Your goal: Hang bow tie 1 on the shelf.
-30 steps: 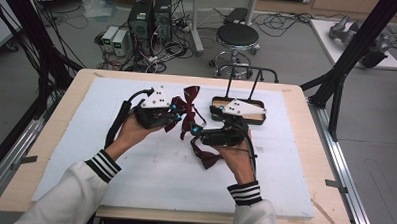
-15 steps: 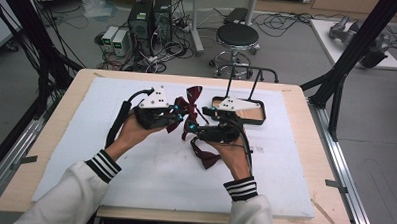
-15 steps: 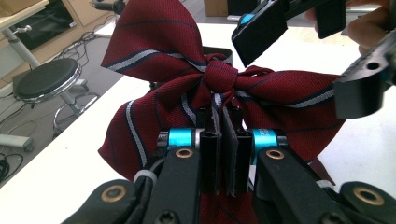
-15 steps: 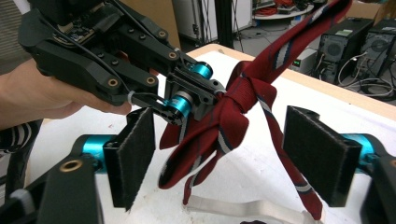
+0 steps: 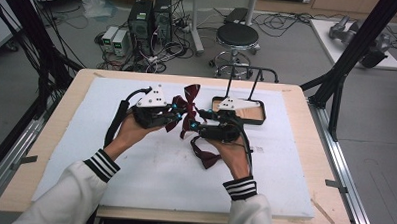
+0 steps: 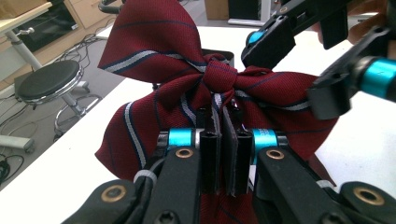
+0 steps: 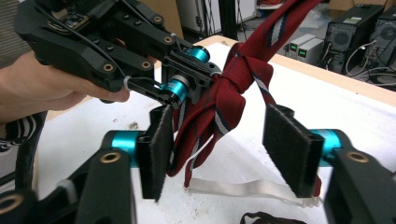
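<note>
— Held above the middle of the white foam-covered worktop (image 5: pixel 149 175), nearer its far edge: a dark red woven-fabric bow tie with thin white and navy stripes (image 5: pixel 185 109). Clamped just under the knot by the left gripper (image 6: pixel 223 140), pads pressed tight on the cloth.

— And the right gripper (image 7: pixel 224 144)?

— About half open, jaws just now closing, the hanging tails of the tie between the pads but not yet pinched. One pad close against the cloth, the other well apart.

— Handling?

— Probably light, soft, floppy; no risk of breaking, some risk of slipping or of the knot loosening under a hard tug. Best taken at the knot or the doubled fabric beside it, not at a loose wing.

— Orientation?

— Long axis running wing to wing, tilted toward the worktop's far edge in the high view; tails and white elastic strap (image 7: pixel 243 187) drooping toward the foam. Black wire-framed tray (image 5: pixel 254 114) near the far right corner, apart.
</note>
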`<state>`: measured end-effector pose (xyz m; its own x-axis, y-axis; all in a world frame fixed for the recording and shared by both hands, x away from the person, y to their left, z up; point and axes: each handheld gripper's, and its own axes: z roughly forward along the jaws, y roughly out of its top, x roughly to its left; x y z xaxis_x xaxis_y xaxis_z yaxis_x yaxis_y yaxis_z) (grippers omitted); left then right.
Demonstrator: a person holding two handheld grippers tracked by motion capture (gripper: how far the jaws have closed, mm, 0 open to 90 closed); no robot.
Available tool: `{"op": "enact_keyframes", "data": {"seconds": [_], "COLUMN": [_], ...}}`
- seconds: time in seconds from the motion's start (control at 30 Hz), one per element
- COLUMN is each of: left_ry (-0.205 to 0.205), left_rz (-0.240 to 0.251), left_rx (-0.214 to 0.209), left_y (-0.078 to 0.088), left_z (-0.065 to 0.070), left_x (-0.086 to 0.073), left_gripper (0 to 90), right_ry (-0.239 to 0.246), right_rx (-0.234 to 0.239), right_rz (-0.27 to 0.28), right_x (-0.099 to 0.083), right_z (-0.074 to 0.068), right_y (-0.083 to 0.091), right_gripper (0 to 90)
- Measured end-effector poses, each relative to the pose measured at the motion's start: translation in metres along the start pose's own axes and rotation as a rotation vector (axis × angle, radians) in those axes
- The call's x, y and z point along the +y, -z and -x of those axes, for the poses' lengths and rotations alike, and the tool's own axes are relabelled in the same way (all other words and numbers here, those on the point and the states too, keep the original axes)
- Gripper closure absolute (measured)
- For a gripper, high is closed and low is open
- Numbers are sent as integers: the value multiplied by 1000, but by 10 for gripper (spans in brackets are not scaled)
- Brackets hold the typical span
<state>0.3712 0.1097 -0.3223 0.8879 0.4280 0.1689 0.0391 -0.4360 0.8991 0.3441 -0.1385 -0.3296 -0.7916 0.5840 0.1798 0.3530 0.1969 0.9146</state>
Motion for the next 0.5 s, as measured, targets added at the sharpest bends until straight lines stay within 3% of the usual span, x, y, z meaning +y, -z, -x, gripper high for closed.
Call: {"op": "enact_keyframes", "data": {"seconds": [0.17, 0.5], "left_ry": [0, 0], "left_rz": [3, 12], "left_rx": [-3, -24], "left_y": [0, 1], "left_z": [0, 0], "left_x": [0, 0], "left_gripper": [856, 856], "right_ry": [-6, -9], "right_rx": [-6, 8], "right_rz": [-16, -19], "right_x": [0, 2], "right_z": [0, 1], "right_y": [0, -3], "right_gripper": [580, 679]}}
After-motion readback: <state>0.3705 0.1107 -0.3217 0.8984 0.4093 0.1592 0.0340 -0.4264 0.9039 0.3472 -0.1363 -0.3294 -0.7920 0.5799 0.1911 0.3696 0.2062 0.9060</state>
